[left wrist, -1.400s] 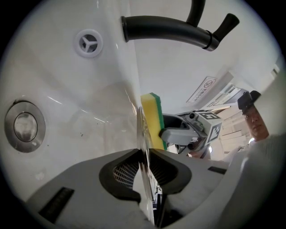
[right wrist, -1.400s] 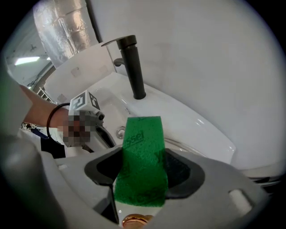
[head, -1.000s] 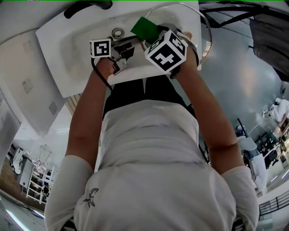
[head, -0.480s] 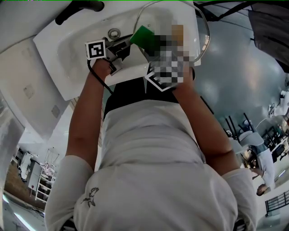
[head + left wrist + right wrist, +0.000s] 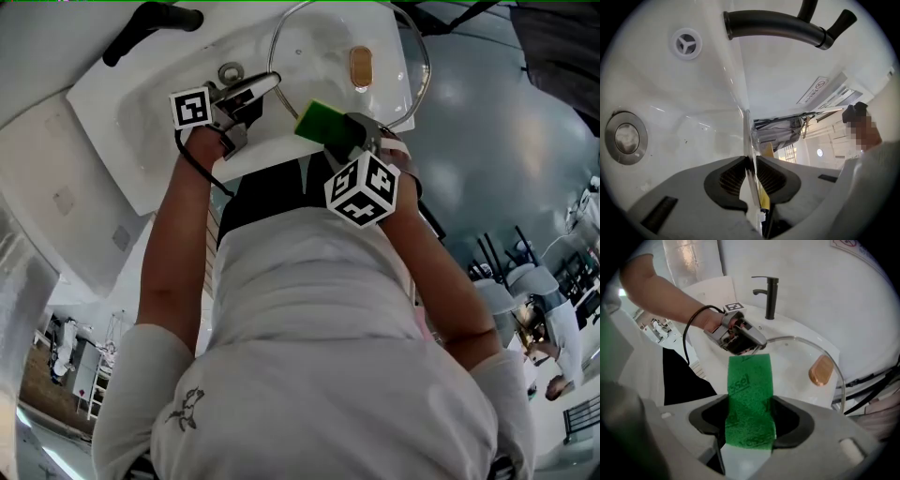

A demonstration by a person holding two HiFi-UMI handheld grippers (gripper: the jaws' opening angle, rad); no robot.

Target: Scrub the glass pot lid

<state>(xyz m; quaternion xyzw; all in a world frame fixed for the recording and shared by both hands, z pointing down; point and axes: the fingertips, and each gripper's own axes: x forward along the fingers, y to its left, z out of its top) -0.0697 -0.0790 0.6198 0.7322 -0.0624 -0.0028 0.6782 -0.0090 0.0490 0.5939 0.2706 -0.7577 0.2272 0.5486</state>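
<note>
Our left gripper (image 5: pixel 751 161) pinches the lid (image 5: pixel 356 66) by its rim at the lid's 9 o'clock and holds it over the sink (image 5: pixel 131 103). Our right gripper (image 5: pixel 750 414) clamps a green sponge (image 5: pixel 749 380) near the rim at 7 o'clock; we cannot tell whether they touch. The faucet (image 5: pixel 150 19) sits at the sink's 11 o'clock.

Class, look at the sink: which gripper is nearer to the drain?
Left. The left gripper, clamped on the rim of the lid, sits right beside the drain. The right gripper, holding the green sponge, is farther away, by the sink's front edge.
</note>
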